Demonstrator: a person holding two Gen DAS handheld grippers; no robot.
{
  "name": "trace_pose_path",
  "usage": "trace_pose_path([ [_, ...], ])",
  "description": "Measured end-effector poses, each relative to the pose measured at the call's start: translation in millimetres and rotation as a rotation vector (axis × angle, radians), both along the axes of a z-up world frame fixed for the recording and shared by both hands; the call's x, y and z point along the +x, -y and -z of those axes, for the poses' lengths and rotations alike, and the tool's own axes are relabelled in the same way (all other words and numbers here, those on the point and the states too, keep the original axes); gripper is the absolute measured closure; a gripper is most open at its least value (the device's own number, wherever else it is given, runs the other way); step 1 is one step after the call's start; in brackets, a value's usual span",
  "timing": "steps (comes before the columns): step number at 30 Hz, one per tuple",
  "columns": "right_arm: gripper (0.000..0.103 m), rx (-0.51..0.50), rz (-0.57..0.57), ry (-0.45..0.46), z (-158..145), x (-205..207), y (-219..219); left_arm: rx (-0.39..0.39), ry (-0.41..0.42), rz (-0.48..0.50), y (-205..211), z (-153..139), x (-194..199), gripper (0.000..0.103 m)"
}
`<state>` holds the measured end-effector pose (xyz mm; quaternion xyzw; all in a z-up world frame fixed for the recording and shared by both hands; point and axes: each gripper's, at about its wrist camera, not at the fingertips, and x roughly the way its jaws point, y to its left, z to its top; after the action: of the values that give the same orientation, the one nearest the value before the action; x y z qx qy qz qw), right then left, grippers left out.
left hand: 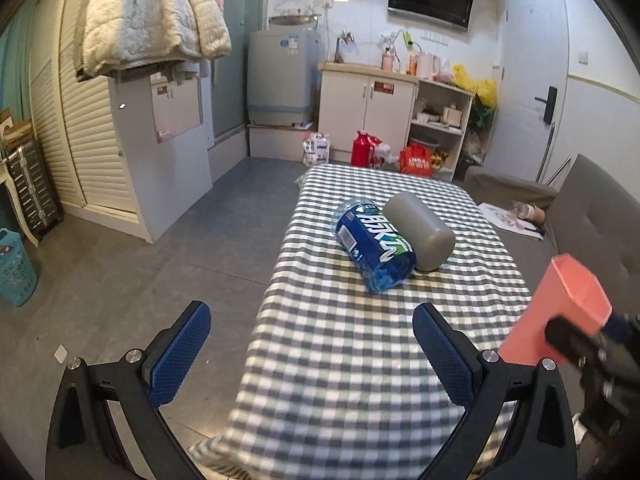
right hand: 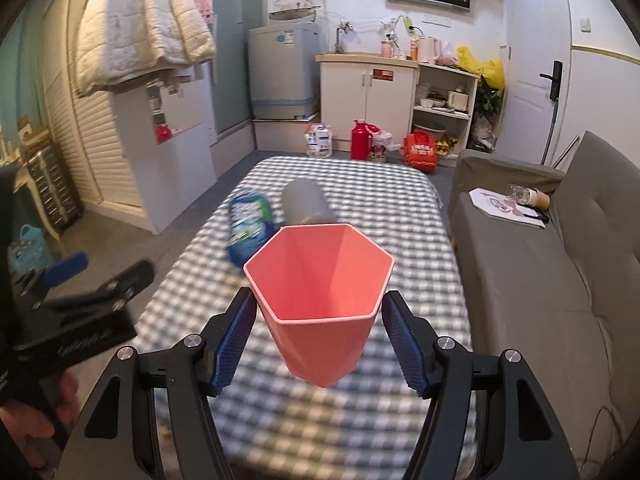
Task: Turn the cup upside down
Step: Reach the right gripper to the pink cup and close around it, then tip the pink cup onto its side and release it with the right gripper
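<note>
A pink hexagonal cup (right hand: 320,300) sits between the blue pads of my right gripper (right hand: 320,340), which is shut on it; its open mouth faces the camera and it hangs above the checkered table (right hand: 400,216). In the left wrist view the same cup (left hand: 556,312) shows at the right edge, tilted, with the right gripper's fingertip on it. My left gripper (left hand: 312,356) is open and empty over the table's near left edge.
A blue-labelled water bottle (left hand: 372,240) and a grey cup (left hand: 422,230) lie on their sides mid-table. A grey sofa (right hand: 540,264) stands right of the table. The floor drops off left of the table; cabinets and a washing machine (left hand: 282,76) stand behind.
</note>
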<state>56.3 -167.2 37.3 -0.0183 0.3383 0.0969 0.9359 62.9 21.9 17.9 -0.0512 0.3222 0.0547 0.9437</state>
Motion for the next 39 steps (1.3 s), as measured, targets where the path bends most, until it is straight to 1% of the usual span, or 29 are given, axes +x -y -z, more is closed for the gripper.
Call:
trace_pose_path([
  [2, 0.038, 0.025, 0.001, -0.01, 0, -17, -3, -0.004, 0.008, -0.012, -6, 0, -13, 0.0],
  [5, 0.038, 0.029, -0.005, -0.023, 2, -36, -11, -0.013, 0.002, -0.027, -15, 3, -25, 0.0],
  [8, 0.038, 0.046, -0.019, -0.085, 13, -43, -18, -0.027, -0.005, -0.041, -20, 7, -29, 0.0],
  [12, 0.038, 0.058, -0.017, -0.171, 33, -32, -23, -0.033, -0.017, -0.041, -22, 12, -29, 0.0],
  [16, 0.038, 0.116, 0.016, -0.229, 54, -9, -19, -0.027, -0.025, -0.034, -21, 18, -25, 0.0],
  [19, 0.038, 0.158, 0.038, -0.223, 60, 11, -13, -0.026, -0.05, -0.028, -21, 28, -18, 0.0],
  [21, 0.039, 0.161, 0.053, -0.226, 62, 27, -13, -0.023, -0.064, -0.028, -21, 33, -13, 0.0],
  [25, 0.039, 0.173, 0.071, -0.241, 76, 54, -11, -0.008, -0.097, -0.02, -18, 43, 1, 0.0],
  [29, 0.039, 0.191, 0.08, -0.26, 92, 65, -8, 0.016, -0.116, -0.007, -13, 53, 9, 0.0],
  [33, 0.039, 0.179, 0.052, -0.235, 95, 64, -9, -0.011, -0.131, 0.004, -12, 57, 15, 0.0],
  [35, 0.035, 0.18, 0.033, -0.24, 96, 63, -8, -0.01, -0.131, -0.002, -11, 57, 14, 0.0],
  [36, 0.029, 0.194, 0.018, -0.248, 94, 61, -6, -0.005, -0.128, -0.002, -10, 56, 14, 0.0],
  [37, 0.025, 0.21, 0.016, -0.24, 92, 58, -3, 0.001, -0.122, -0.004, -9, 54, 12, 0.0],
  [39, 0.022, 0.229, 0.031, -0.2, 83, 48, 5, 0.021, -0.1, -0.02, -7, 49, 7, 0.0],
])
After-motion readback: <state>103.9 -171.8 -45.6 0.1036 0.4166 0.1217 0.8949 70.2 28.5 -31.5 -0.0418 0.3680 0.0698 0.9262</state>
